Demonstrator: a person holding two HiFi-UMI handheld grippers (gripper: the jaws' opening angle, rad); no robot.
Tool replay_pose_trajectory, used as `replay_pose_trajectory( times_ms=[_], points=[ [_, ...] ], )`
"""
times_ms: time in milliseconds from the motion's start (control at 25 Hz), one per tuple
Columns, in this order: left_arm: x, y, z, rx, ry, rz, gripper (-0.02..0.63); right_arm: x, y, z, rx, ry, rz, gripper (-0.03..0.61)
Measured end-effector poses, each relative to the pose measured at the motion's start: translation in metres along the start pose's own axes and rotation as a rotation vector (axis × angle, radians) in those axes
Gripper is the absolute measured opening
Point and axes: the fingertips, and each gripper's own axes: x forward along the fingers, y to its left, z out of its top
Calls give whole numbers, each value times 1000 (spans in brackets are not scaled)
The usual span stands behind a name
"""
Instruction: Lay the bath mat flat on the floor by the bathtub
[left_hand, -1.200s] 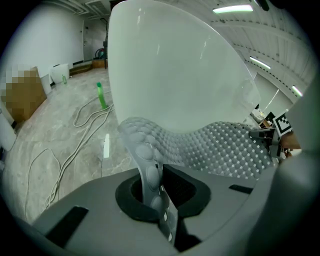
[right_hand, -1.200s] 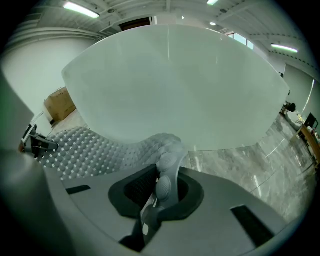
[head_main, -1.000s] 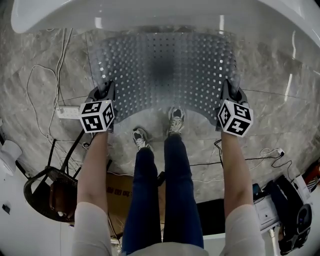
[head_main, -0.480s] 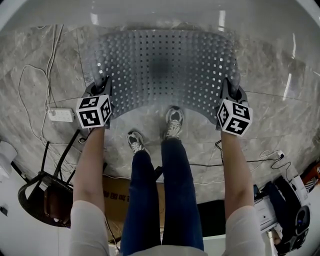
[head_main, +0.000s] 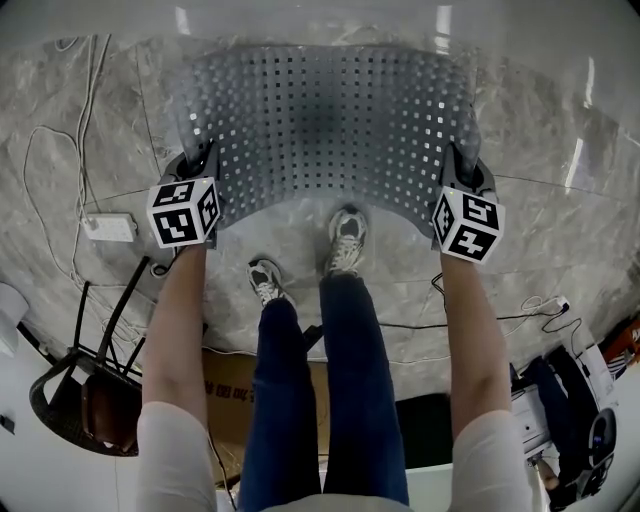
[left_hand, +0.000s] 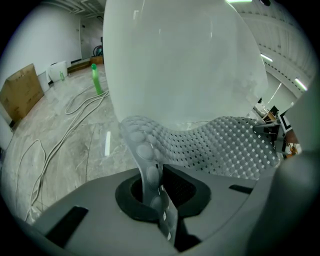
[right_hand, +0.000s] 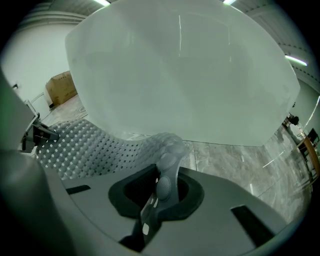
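Head camera view, looking steeply down. A grey, perforated bath mat (head_main: 320, 130) is held spread out over a marble-tiled floor (head_main: 560, 230), at 12 o'clock from the person's shoes (head_main: 346, 240). The white bathtub (head_main: 320, 20) runs across the frame at 12 o'clock, just beyond the mat's far edge. The mat is not yet laid flat. Its near edge bows in a curve between the two grippers, and whether its far edge touches the floor cannot be told.

The left gripper (left_hand: 151, 180) is clamped on the mat's near corner at 9 o'clock. In the left gripper view, the studded edge of the mat is seen pinched upright between the closed jaws. The rest of the sheet sags away toward 3 o'clock in front of the tub.

The right gripper (right_hand: 159, 190) is closed on the opposite near corner at 3 o'clock. In the right gripper view, the mat's edge is gripped between the jaws, and the sheet trails off toward 9 o'clock.

At 9 o'clock in the head view, a white power strip (head_main: 110, 228) and loose cables (head_main: 55, 170) are seen on the floor. A dark chair (head_main: 75, 400) is at 8 o'clock. A cardboard box (head_main: 232, 385) lies behind the person's legs at 6 o'clock.
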Motion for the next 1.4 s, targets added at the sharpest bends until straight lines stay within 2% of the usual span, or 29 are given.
replay_pose_trajectory(
  times_ms=[280, 760, 1400],
  points=[
    [10, 8, -17, -33, 13, 7, 48, 13, 0, -14, -12, 22, -26, 41],
    [37, 26, -31, -8, 63, 32, 48, 45, -9, -36, -18, 67, -69, 41],
    [72, 53, -52, -6, 102, 120, 48, 94, -39, -81, -6, 155, -172, 41]
  ],
)
